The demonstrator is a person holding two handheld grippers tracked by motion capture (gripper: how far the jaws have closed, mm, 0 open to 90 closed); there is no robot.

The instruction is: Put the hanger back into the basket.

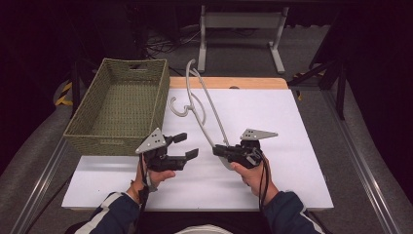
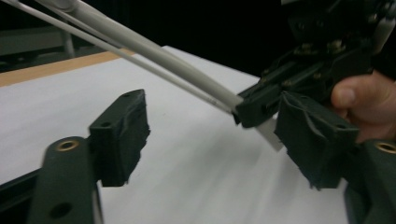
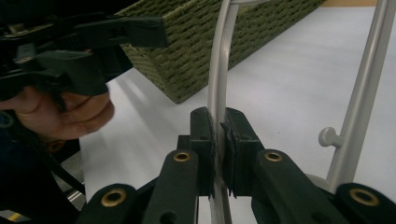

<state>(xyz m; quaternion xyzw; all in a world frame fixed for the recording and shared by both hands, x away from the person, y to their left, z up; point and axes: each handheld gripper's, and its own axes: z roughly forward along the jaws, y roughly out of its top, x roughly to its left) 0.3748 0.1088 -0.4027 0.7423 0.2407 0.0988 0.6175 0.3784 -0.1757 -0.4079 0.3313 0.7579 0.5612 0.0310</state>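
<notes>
Right tongs (image 1: 220,150) pinch lower end of pale grey plastic clothes hanger (image 1: 204,105), lifted off white bench (image 1: 292,161), hook end up beyond them. Left tongs (image 1: 186,145) spread, empty, just beside. Step: carrying hanger; next likely move it left into green woven basket (image 1: 122,105)

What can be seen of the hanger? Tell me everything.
The hanger is pale grey-white, plastic-looking, made of slim curved bars with a hook and a small peg. It tilts up over the white table beside the woven basket. The right gripper clamps one end; the left gripper, jaws apart, does not touch it.
</notes>
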